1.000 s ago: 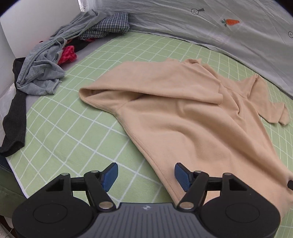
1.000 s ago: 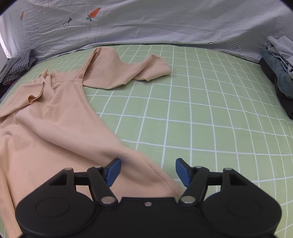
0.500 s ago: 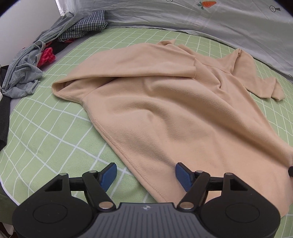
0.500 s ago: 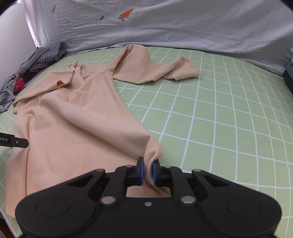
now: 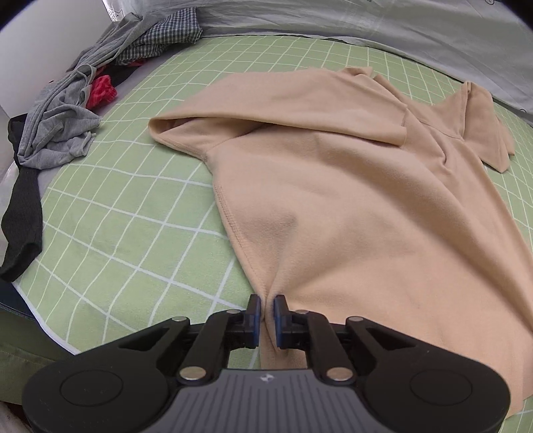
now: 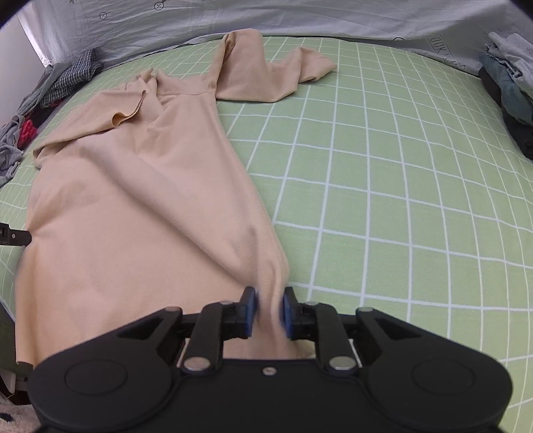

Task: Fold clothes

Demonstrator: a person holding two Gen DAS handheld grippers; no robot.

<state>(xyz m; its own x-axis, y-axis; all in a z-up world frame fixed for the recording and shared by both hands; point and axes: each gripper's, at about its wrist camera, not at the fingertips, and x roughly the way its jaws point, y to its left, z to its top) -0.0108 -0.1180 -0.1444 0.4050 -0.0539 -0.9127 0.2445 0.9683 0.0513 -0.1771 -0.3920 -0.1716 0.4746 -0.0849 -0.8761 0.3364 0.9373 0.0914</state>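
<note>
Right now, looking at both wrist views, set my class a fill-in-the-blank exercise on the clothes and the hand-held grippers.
1. Each hand-held gripper, left and right, is shut on the hem of the ____ top.
2. The bed sheet is ____ with white grid lines.
3. A red garment lies in the pile beside a ____ checked cloth.

Missing words: beige; green; black-and-white

We read little. On the grey sheet (image 6: 299, 16) in the right wrist view, dark capitals near the right edge seemed to say "OOK" (image 6: 441, 45), cut off and partly creased. Its other prints were small drawings, not letters.
</note>
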